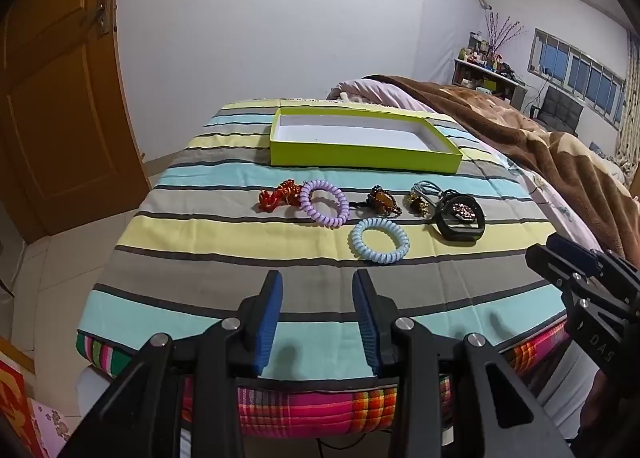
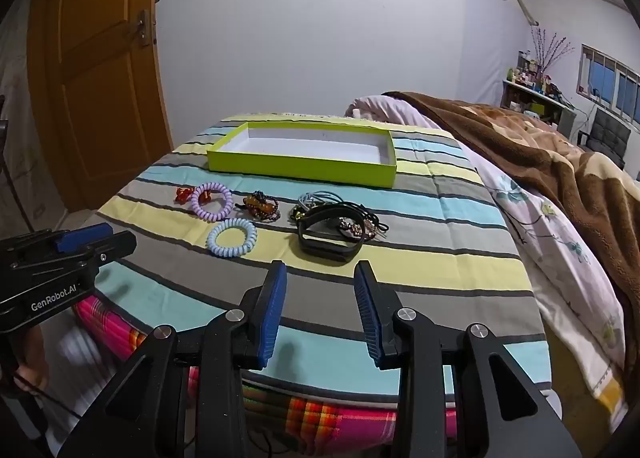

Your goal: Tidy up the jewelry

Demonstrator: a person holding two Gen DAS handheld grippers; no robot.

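A lime-green shallow box (image 1: 362, 155) (image 2: 300, 169) with a white inside lies at the far end of the striped cloth. In front of it lies a row of jewelry: a red beaded piece (image 1: 276, 195) (image 2: 184, 193), a purple coil band (image 1: 324, 203) (image 2: 212, 201), an amber-brown piece (image 1: 380, 199) (image 2: 262, 205), a light-blue coil band (image 1: 380, 240) (image 2: 232, 243), a black wristband (image 1: 460, 223) (image 2: 330, 236) and a tangle of cords (image 1: 426, 193) (image 2: 320, 197). My left gripper (image 1: 318, 282) (image 2: 94, 238) and right gripper (image 2: 320, 272) (image 1: 560, 248) both stand open and empty, short of the jewelry.
The striped cloth (image 1: 240, 225) (image 2: 440, 254) covers a raised pad with a pink plaid edge (image 1: 304, 404). A brown blanket (image 1: 560, 137) (image 2: 540, 149) and floral bedding (image 2: 540, 225) lie to the right. An orange door (image 1: 60, 117) (image 2: 100, 97) stands at the left.
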